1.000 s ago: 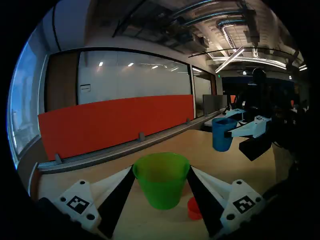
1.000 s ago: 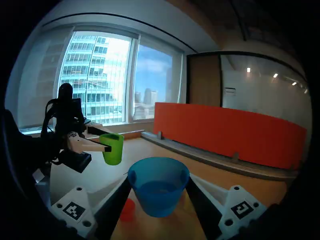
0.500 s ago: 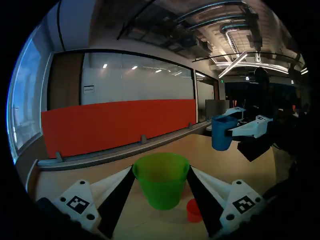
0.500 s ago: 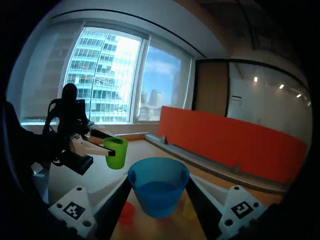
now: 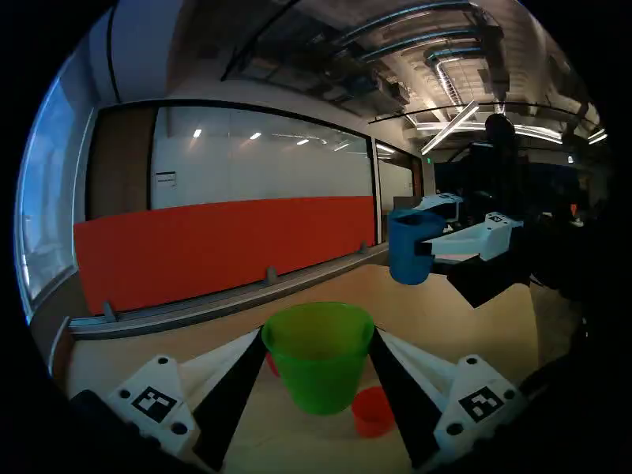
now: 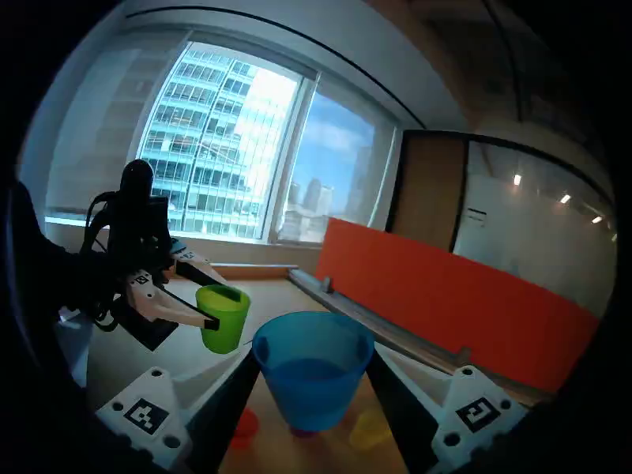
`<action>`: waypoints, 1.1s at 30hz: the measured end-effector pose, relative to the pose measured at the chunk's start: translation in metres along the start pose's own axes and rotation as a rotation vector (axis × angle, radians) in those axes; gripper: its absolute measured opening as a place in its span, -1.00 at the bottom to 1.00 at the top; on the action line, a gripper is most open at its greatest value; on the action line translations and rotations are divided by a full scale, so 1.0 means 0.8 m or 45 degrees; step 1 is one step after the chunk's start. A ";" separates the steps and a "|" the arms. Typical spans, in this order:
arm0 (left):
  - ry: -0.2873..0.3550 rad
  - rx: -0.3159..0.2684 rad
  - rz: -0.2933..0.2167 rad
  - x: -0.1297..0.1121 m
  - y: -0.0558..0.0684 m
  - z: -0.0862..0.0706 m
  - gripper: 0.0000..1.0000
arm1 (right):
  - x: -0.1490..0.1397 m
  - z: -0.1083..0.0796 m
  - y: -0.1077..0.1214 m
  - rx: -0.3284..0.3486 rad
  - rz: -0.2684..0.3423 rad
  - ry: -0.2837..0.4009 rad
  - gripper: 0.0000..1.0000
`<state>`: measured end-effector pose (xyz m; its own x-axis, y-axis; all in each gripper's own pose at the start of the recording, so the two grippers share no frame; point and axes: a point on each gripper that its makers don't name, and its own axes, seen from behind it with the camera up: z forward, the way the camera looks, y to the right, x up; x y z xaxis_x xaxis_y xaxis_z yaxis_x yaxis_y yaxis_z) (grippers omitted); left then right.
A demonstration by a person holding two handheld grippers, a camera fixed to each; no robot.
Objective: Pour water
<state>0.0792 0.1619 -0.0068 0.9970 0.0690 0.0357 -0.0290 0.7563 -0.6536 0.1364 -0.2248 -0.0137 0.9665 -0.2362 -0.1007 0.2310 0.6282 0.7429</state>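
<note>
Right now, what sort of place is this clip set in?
Most likely an open-plan office in a city building: an orange desk divider runs along a wooden table, a glass-walled room stands behind it, and a big window looks onto towers.

Blue cup [image 6: 314, 371] upright w/ water inside; green cup [image 5: 318, 359] upright.

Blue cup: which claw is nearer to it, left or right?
Right. The right claw grips the blue cup between its fingers; the left claw, holding the green cup, is apart from it, off to one side.
</note>
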 end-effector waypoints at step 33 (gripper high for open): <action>0.018 -0.071 0.011 0.000 0.033 0.000 0.78 | 0.060 0.041 0.001 0.042 -0.390 0.023 0.81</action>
<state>0.0786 0.1821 -0.0239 0.9977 0.0656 0.0192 -0.0339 0.7183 -0.6949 0.1791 -0.2597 0.0039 0.8545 -0.3972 -0.3347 0.5081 0.5053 0.6975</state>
